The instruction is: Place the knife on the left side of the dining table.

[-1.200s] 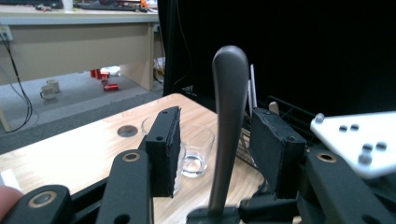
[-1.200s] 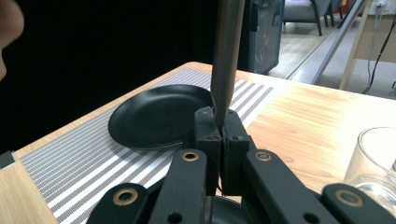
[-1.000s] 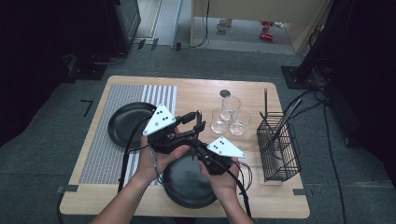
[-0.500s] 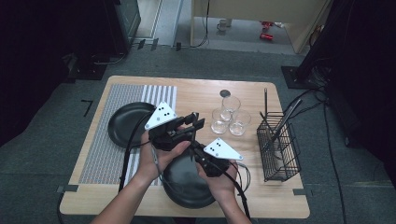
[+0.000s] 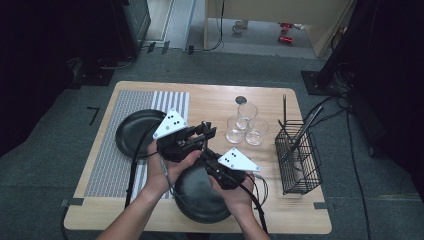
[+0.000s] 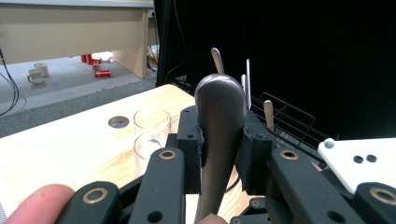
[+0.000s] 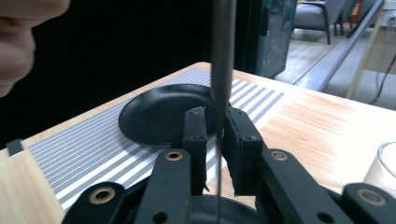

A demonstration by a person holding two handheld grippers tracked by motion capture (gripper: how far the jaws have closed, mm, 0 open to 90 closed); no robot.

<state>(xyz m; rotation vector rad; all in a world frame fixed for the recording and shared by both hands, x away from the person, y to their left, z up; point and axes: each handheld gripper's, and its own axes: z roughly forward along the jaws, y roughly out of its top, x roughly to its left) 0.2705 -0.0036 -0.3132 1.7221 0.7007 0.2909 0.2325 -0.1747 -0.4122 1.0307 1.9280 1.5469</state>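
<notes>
A person's two hands meet over the middle of the wooden table (image 5: 210, 100), each holding a black two-jaw gripper, and a metal utensil passes between them. Left gripper (image 6: 219, 144): jaws have just been closing, and its pads now press on both flanks of the utensil (image 6: 219, 116), a grey metal piece with a broad rounded end standing upright between them. From above, that left gripper (image 5: 202, 134) sits just right of the black plate on the striped mat (image 5: 125, 150). Right gripper (image 7: 217, 135): its jaws have just been easing apart; the same utensil (image 7: 222, 56) shows edge-on as a thin vertical strip in the gap. It lies near the right pad, with a sliver of space on the left side, so contact can't be confirmed. From above, the right gripper (image 5: 210, 161) is below and just right of the left one, over the near black plate (image 5: 200, 200).

The far black plate (image 5: 137, 132) rests on the striped mat. Three clear glasses (image 5: 245, 125) stand grouped right of the grippers, near a round hole (image 5: 240, 100) in the tabletop. A black wire basket (image 5: 297, 160) at the right edge holds more cutlery (image 5: 300, 135) standing upright.
</notes>
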